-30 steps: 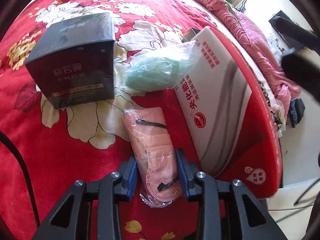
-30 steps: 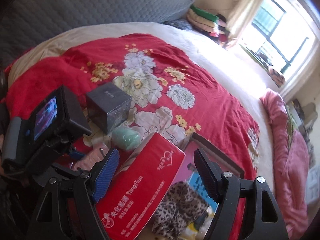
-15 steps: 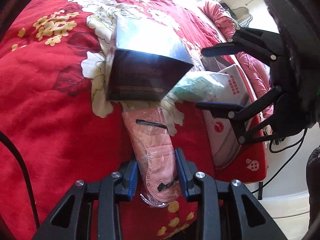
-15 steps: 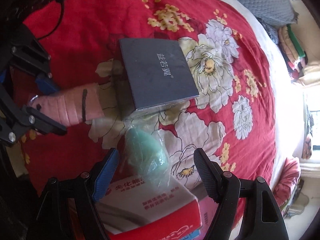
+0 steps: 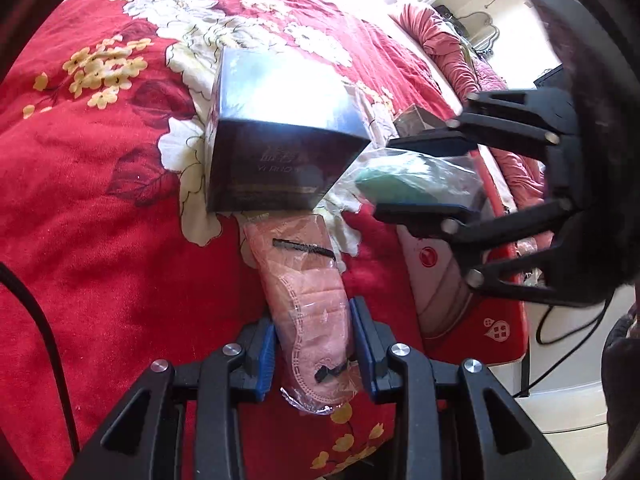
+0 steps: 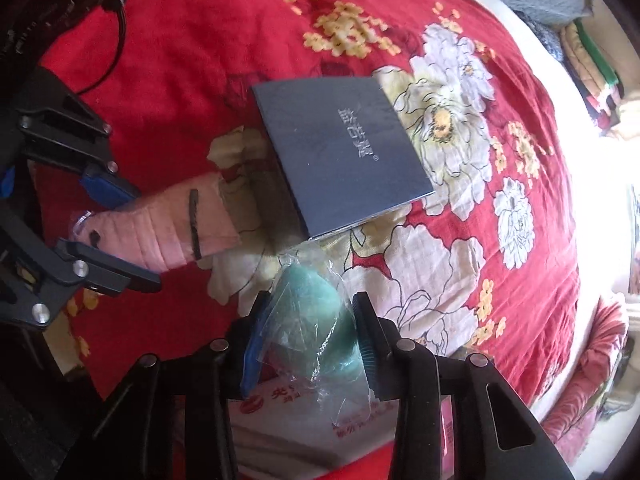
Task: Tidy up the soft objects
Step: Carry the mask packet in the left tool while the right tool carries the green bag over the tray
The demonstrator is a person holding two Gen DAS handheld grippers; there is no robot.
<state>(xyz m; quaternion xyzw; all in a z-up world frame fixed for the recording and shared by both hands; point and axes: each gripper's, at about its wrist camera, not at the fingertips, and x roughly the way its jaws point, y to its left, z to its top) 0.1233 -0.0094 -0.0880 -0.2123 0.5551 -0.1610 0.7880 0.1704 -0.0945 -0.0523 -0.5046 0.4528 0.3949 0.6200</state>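
Right claw (image 6: 306, 350) has closed since 0.5 s ago: it was wide around the green bagged item (image 6: 316, 320), now clamped on it, just right of the dark box (image 5: 280, 148). Left claw (image 5: 314, 354) unchanged, gripping the near end of the pink bagged mask (image 5: 308, 300), whose far end touches the box's near face. Both items sit on the red floral bedspread (image 5: 100, 220); red-and-white carton (image 5: 444, 292) lies right of the mask.
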